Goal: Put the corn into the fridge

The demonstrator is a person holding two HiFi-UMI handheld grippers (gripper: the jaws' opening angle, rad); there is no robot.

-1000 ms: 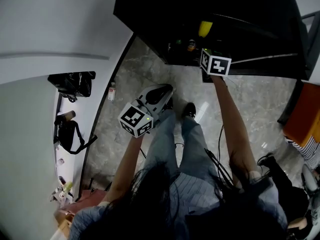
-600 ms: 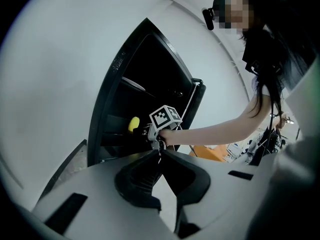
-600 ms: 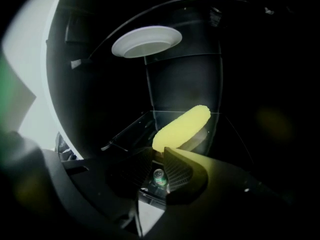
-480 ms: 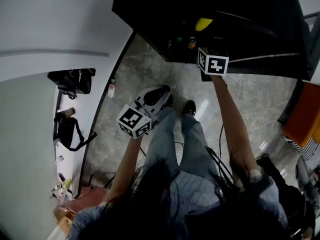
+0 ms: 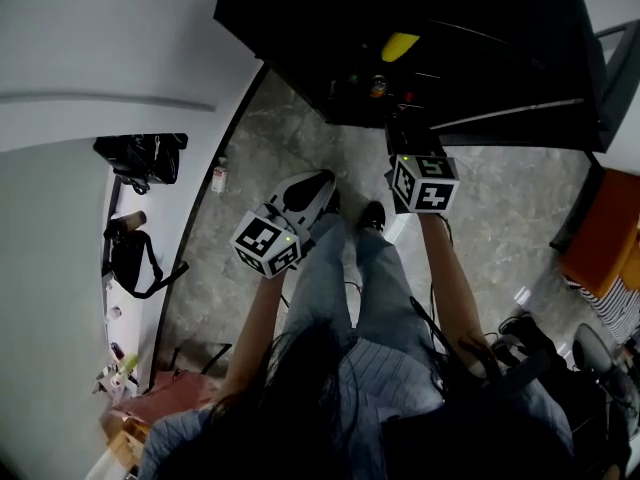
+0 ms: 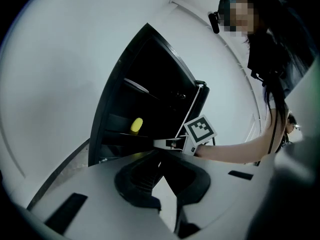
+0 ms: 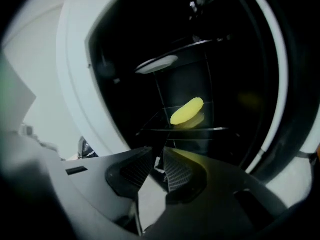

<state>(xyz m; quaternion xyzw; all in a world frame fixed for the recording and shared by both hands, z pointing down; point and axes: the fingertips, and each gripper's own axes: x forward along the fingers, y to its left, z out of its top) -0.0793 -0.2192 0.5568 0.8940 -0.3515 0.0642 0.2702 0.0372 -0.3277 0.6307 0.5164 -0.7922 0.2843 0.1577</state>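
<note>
The yellow corn [image 5: 400, 45] lies on a glass shelf inside the open black fridge [image 5: 300, 28]. It also shows as the corn [image 6: 136, 125] in the left gripper view and the corn [image 7: 187, 111] in the right gripper view. My right gripper [image 5: 398, 120] hovers just outside the fridge opening, pointing at the shelf. Its jaws are nearly together around my right gripper [image 7: 158, 156] tips, with nothing between them. My left gripper [image 5: 328, 180] hangs lower, over the floor, and my left gripper [image 6: 160, 156] has its tips closed on nothing.
Small bottles [image 5: 378, 85] stand on a lower fridge shelf. A bottle [image 5: 220, 180] sits on the marble floor by the white wall. Dark bags [image 5: 145, 163] hang at the left. An orange object [image 5: 605, 233] and another person's striped sleeve [image 5: 615, 303] are at the right.
My right gripper has drawn back out of the fridge toward me, leaving the corn on the shelf. The left gripper has barely moved.
</note>
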